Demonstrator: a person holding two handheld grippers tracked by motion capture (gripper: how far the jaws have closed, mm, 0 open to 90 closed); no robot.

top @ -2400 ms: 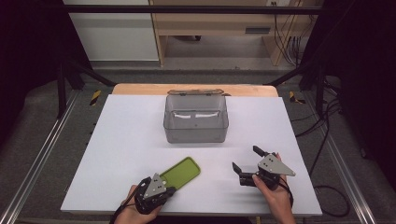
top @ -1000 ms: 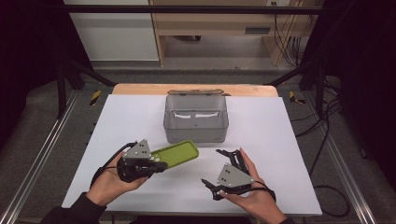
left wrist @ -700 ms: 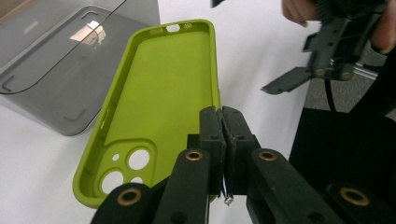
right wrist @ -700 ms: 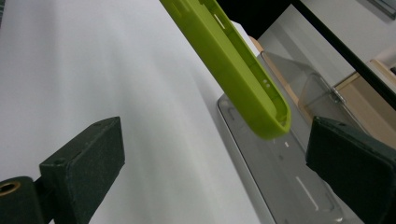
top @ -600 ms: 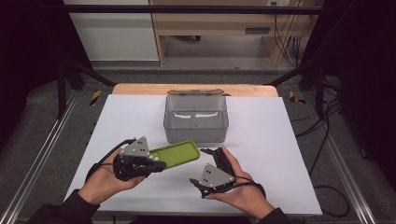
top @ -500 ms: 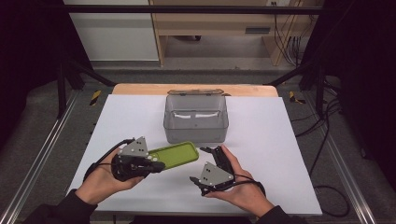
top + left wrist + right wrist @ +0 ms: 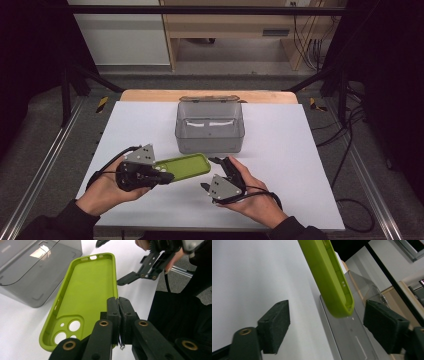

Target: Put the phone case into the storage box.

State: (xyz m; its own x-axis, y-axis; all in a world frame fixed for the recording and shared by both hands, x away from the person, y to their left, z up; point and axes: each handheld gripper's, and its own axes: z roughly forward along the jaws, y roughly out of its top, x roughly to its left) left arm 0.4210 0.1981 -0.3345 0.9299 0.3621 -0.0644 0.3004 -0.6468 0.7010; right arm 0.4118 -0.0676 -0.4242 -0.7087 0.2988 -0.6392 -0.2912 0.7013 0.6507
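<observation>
A lime-green phone case (image 7: 186,165) is held above the white table (image 7: 280,150), hollow side up in the left gripper view (image 7: 87,292). My left gripper (image 7: 167,176) is shut on the case's long edge near the camera cut-outs, its jaws (image 7: 119,303) pinching the rim. My right gripper (image 7: 208,173) stands at the case's free end with its jaws apart; they have just been closing. In the right gripper view the case end (image 7: 332,277) hangs between the two pads (image 7: 275,322) and touches neither.
A grey translucent box (image 7: 210,127) stands at the table's middle, just beyond the case, and also appears in the gripper views (image 7: 30,270) (image 7: 352,337). Metal rails (image 7: 45,160) run along both table sides.
My right gripper has moved left to the case's free end. The left gripper has lifted the case off the table and now holds it still.
</observation>
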